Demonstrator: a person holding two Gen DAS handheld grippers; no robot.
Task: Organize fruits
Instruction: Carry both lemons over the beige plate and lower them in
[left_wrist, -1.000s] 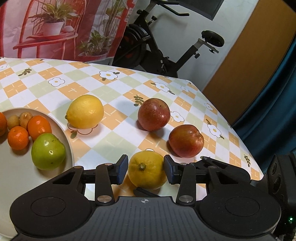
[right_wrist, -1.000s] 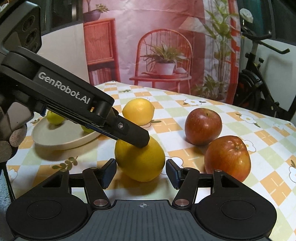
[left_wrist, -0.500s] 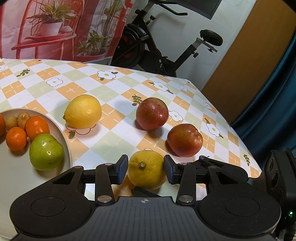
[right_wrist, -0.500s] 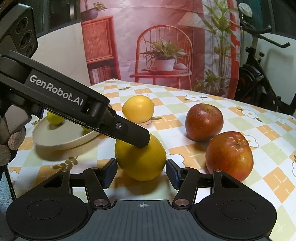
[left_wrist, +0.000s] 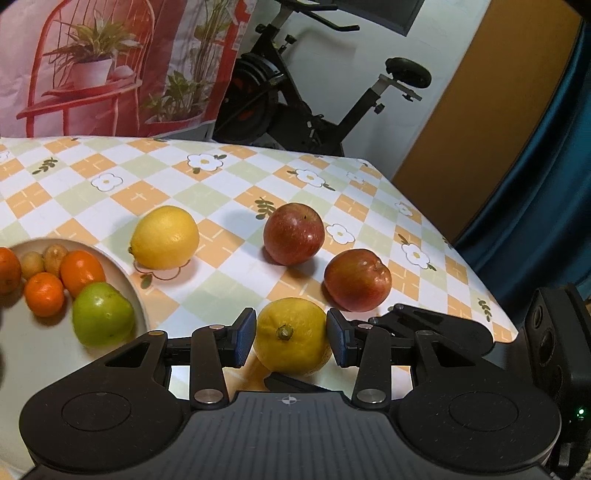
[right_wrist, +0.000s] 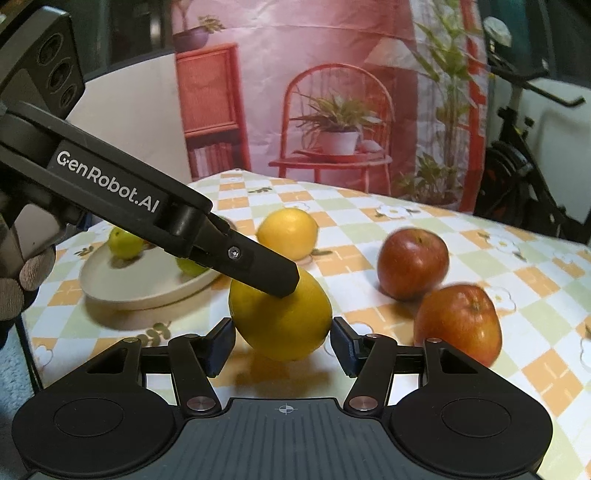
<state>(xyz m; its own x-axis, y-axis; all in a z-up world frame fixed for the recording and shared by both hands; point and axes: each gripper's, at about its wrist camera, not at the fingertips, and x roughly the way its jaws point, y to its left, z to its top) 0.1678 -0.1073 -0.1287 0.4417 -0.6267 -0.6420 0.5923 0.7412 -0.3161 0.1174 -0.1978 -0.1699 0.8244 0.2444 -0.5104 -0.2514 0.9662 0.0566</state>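
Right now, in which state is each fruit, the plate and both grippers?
Near yellow lemon, on the checked tablecloth, between both grippers' jaws.
Left gripper, shut on it.
Right gripper, around it; contact unclear.
Far yellow lemon, lying free.
Two red apples, lying free.
Round beige plate, holding oranges and green fruit.

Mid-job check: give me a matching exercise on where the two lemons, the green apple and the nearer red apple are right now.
Things:
1. near lemon
2. far lemon
3. green apple
4. nearer red apple

Places:
A. on the plate, beside the small oranges
B. between the pads of the left gripper
C. on the tablecloth, just past the plate's rim
D. on the tablecloth, closest to the table's right edge

Pairs: 1-B, 2-C, 3-A, 4-D
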